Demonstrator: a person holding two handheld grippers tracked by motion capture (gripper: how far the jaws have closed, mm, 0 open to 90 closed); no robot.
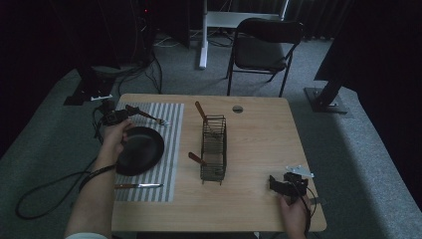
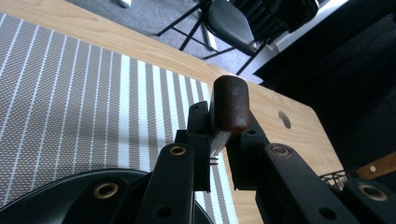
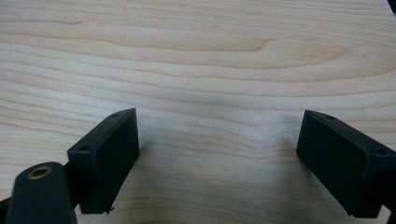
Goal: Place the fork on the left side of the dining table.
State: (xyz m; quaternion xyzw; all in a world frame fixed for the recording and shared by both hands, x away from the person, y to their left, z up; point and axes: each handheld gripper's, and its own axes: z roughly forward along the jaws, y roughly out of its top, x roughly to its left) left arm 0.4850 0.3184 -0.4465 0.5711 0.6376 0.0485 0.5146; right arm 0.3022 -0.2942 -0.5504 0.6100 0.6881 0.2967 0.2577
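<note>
Gripping a fork [image 1: 148,116] by its brown wooden handle, left gripper [image 1: 113,117] sits at upper left of the high view, over the far edge of the striped placemat [image 1: 171,149]. In the left gripper view the jaws are clamped on the handle just where the metal begins; the handle's rounded end [image 2: 229,103] stands up at frame centre. The fork's tines reach toward centre frame in the high view, low over the mat. Black plate [image 1: 140,150] lies on the mat just below the left hand [image 1: 115,139]. Knife [image 1: 139,185] rests at the mat's lower edge. Wire caddy [image 1: 214,148] stands mid-table with two wooden handles sticking out. Right gripper [image 1: 286,185], lower right, jaws spread wide over bare table [image 3: 196,56], holding nothing.
</note>
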